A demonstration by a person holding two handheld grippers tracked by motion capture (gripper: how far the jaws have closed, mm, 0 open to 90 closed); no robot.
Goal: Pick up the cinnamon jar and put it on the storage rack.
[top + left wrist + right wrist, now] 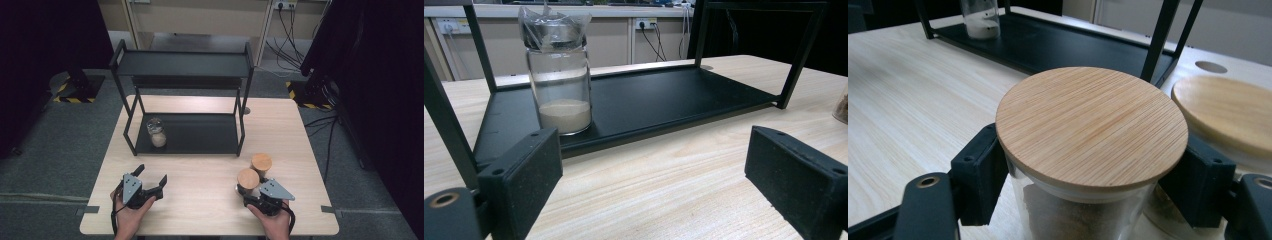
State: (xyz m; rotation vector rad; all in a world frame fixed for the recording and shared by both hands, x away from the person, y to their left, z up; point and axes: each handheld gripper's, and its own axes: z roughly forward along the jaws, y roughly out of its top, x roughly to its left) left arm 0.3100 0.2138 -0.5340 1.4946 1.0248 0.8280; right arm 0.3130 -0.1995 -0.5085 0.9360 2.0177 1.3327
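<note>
Right gripper (248, 192) is clamped on the near jar (1091, 150) just below its wooden lid, at the table's (200, 205) front right. Second jar (261, 164) stands just behind. Left gripper (152, 181) rests wide, holding nothing.

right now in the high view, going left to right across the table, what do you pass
left gripper with jaws open → glass jar with pale powder on the rack's lower shelf → wooden-lidded jar gripped by the right gripper → second wooden-lidded jar
</note>
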